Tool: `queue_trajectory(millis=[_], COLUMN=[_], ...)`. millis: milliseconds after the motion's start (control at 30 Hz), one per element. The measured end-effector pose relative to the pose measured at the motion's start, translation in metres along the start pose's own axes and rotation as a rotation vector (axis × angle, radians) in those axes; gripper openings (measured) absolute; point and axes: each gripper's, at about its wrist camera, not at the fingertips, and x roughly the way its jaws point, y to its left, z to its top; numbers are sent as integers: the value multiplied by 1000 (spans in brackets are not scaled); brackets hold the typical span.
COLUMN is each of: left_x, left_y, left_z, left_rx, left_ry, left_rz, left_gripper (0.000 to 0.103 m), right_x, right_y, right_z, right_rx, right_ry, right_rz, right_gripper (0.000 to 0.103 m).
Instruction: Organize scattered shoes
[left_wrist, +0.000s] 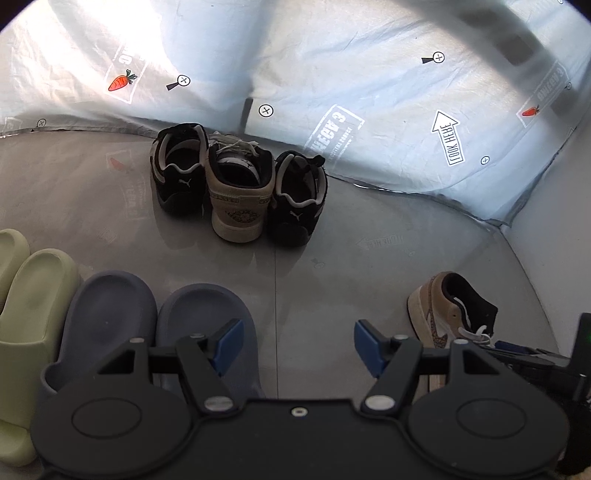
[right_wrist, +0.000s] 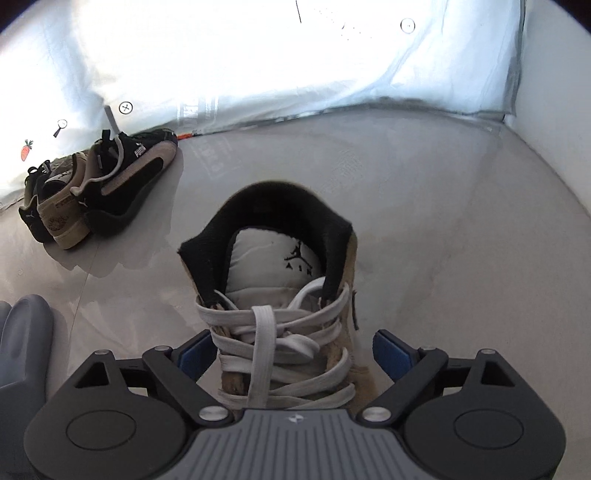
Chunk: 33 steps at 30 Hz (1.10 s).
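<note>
A tan Jordan sneaker (right_wrist: 280, 306) with white laces stands on the grey floor between the open jaws of my right gripper (right_wrist: 291, 356); the blue pads sit on either side of its laced part, with a clear gap on the right. The same sneaker shows in the left wrist view (left_wrist: 443, 314) at the right. Its tan mate (left_wrist: 238, 192) stands by the far sheet between two black Puma sneakers (left_wrist: 179, 173) (left_wrist: 297, 199). My left gripper (left_wrist: 299, 345) is open and empty above the floor, beside a pair of grey-blue slides (left_wrist: 207, 325).
Pale green slides (left_wrist: 29, 295) lie at the left, next to the grey-blue ones. A printed white sheet (left_wrist: 369, 92) hangs along the back, and a white wall (right_wrist: 554, 110) closes the right side. The three-sneaker group also shows in the right wrist view (right_wrist: 92, 188).
</note>
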Motion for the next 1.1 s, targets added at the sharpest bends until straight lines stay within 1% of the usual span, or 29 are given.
queue_trajectory(millis=[100,200,233,267,400,500,567,633,767,867,1000,1033,1067,1100], left_x=[14,33,39,46,73,101,115,128,155,177,200,206,213,216], left_y=[3,8,12,16,33,48,57,64,71,70,67,66,65,63], left_z=[16,40,50,60,101,128,142,153,164,160,155,154,153,153], left_rx=[6,-10,-26,-49,-143,-240,-279,-299,-306,-301,-281,-287,-300,-306], left_ry=[-12,-24,-23,-20,-4,41,54,64,126,196,232,243,248,243], left_rz=[27,104,130,137,164,181,197,205,231,267,287,292,312,350], left_gripper=[65,56,50,46,45,43,38,38,37,38,38,37,34,31], right_x=[-20,-27,-27,-27,-26,-24,-23,-24,-27,-21,-12,-10,-8,-6], right_y=[8,15,17,18,26,27,28,29,33,39,44,45,46,47], right_z=[2,6,7,7,8,8,9,13,22,29,34,34,34,34], right_rx=[-41,-64,-68,-72,-96,-83,-73,-69,-68,-94,-114,-116,-117,-123], right_ry=[-78,-113,-113,-112,-101,-86,-84,-96,-117,-114,-93,-87,-82,-73], right_rz=[-7,18,26,34,42,44,39,32,40,42,65,70,74,83], right_gripper=[92,92,92,92,92,92,92,92,92,92,92,92,92,92])
